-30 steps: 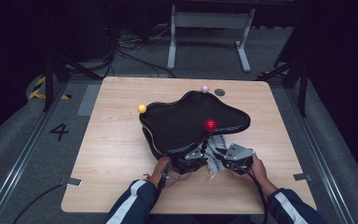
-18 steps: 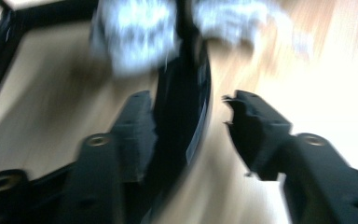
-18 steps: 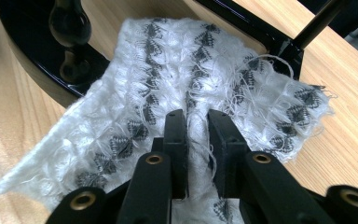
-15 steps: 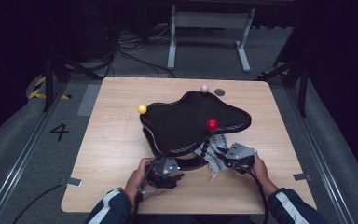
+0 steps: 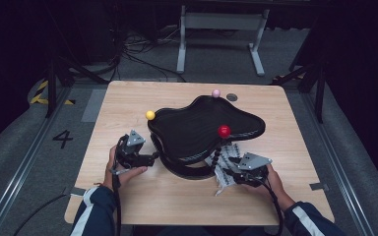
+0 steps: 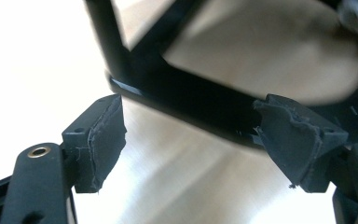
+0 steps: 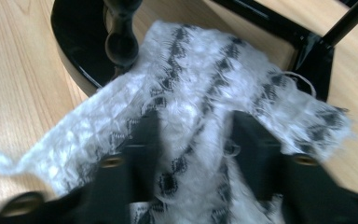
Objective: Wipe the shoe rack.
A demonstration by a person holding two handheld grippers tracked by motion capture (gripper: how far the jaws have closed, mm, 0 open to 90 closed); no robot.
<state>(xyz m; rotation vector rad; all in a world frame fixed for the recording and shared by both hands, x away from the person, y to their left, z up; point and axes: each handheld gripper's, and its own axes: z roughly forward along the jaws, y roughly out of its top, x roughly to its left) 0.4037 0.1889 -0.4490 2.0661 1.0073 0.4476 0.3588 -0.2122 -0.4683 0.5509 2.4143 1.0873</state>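
Black foam pads face each other across a wide gap on your left gripper (image 6: 186, 140), so its claw is spread and holds nothing. In the high view that left gripper (image 5: 150, 158) sits just beside the left edge of the black 2-tier stand (image 5: 204, 129), and in the left gripper view the stand's lower rim (image 6: 186, 100) crosses between the jaws without being clamped. You seem to have it there to brace or steady the stand while the other hand works.

The stand rests near the middle of the table, its wavy top tray carried on posts above a lower ring. A yellow ball (image 5: 150, 115) sits at its left edge, a pink ball (image 5: 216, 93) at the back, and a red ball (image 5: 223, 131) toward the front right.

Your right gripper (image 5: 232, 172) pinches a white cloth with black diamond marks (image 7: 214, 93); the fabric bunches between the 2 jaws and drapes over them. The cloth (image 5: 222, 169) lies at the stand's front right, against the lower ring and beside a beaded post (image 7: 120, 32), probably so you can wipe or pull it along the base.

The table (image 5: 285, 118) is pale wood with a small dark disc (image 5: 232, 97) near the far edge. Around it the room is dark, with grey carpet, loose cables, a metal frame (image 5: 221, 29) behind, and a 4 marked on the floor (image 5: 62, 138).
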